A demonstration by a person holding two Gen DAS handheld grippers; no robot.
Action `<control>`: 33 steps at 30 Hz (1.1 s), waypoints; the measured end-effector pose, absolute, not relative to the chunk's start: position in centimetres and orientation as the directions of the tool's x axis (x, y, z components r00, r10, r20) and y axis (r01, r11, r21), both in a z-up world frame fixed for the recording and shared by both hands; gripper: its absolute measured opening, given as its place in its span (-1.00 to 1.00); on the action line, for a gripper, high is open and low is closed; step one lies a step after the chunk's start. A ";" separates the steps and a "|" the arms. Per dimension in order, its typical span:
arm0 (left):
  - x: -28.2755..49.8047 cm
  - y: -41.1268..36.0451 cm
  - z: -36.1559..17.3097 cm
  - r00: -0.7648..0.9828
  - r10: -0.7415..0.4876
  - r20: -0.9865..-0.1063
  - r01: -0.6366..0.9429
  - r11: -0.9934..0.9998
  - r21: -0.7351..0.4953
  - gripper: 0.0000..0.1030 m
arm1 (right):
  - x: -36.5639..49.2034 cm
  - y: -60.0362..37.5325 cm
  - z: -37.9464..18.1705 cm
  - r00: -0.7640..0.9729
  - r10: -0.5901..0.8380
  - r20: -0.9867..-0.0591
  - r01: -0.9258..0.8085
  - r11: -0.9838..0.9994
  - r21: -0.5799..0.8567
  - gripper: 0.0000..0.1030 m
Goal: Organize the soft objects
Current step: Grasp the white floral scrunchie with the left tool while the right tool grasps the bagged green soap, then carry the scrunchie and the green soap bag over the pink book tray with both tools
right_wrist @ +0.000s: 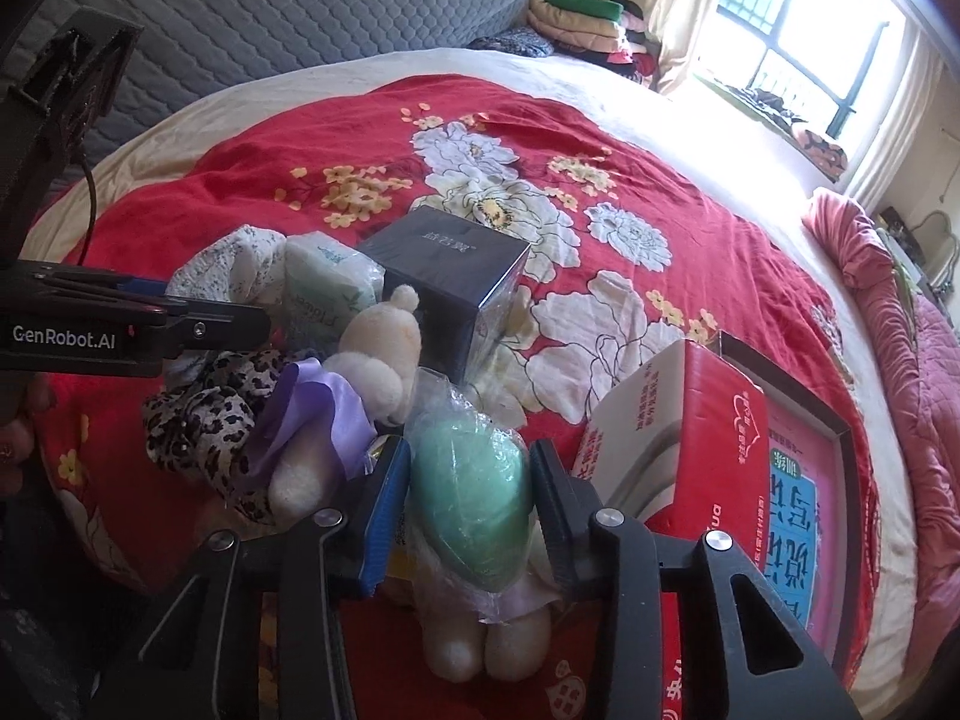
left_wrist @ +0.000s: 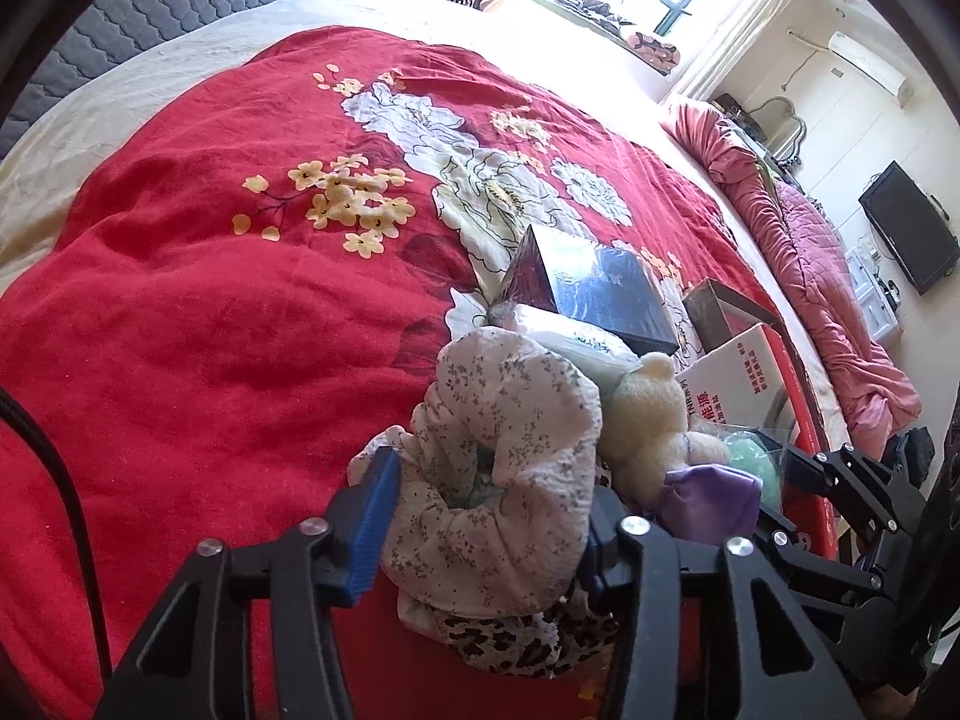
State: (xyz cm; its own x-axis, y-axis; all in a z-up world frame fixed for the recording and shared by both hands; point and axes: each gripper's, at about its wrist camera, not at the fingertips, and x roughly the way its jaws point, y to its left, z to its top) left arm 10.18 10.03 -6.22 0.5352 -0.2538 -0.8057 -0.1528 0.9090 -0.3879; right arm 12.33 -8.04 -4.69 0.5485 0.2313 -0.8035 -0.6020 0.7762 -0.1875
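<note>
**Both grippers on soft items, pick-up step in hand**

Nearest you, your right hand-held gripper (right_wrist: 470,516) has its two fingers against either side of the green sponge in its clear wrapper (right_wrist: 471,498); judging by the contact, you are pinching it, though how firmly is hard to tell. It sits on the near edge of the bed (right_wrist: 240,180), partly over the plush bear (right_wrist: 375,354). Your left hand-held gripper (left_wrist: 480,531) straddles the floral cloth bundle (left_wrist: 498,468), fingers touching its flanks, so it looks lightly closed on the cloth. Beneath that lies the leopard-print fabric (left_wrist: 528,645), and just right of it the purple satin piece (left_wrist: 711,498).

Further off, the tissue pack (right_wrist: 327,288) leans against the dark box (right_wrist: 450,282), with the red-and-white carton (right_wrist: 678,438) to the right.

The step appears to be separating soft things from the boxes. Next, lift each piece straight up so the wrapper does not drag the bear, and the cloth does not pull the leopard-print fabric with it; then carry both to open bedspread on the left.
</note>
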 end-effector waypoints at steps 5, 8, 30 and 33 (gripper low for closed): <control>9.9 10.1 -6.4 0.537 -0.264 -0.801 -0.130 0.913 -0.388 -0.77 | 12.4 -9.7 -4.0 0.550 0.285 -0.785 -0.547 0.834 -0.080 -0.21; 9.4 10.2 -5.8 0.565 -0.243 -0.789 -0.122 0.920 -0.371 -0.84 | 12.2 -10.5 -3.2 0.568 0.304 -0.765 -0.521 0.852 -0.049 -0.21; 5.5 4.6 3.7 0.699 -0.195 -0.688 -0.010 0.959 -0.282 -0.85 | 8.4 -14.6 2.5 0.674 0.389 -0.628 -0.461 0.886 0.053 -0.21; 5.1 2.9 4.7 0.701 -0.202 -0.684 0.014 0.963 -0.270 -0.85 | 8.0 -15.9 3.5 0.696 0.388 -0.604 -0.440 0.895 0.068 -0.21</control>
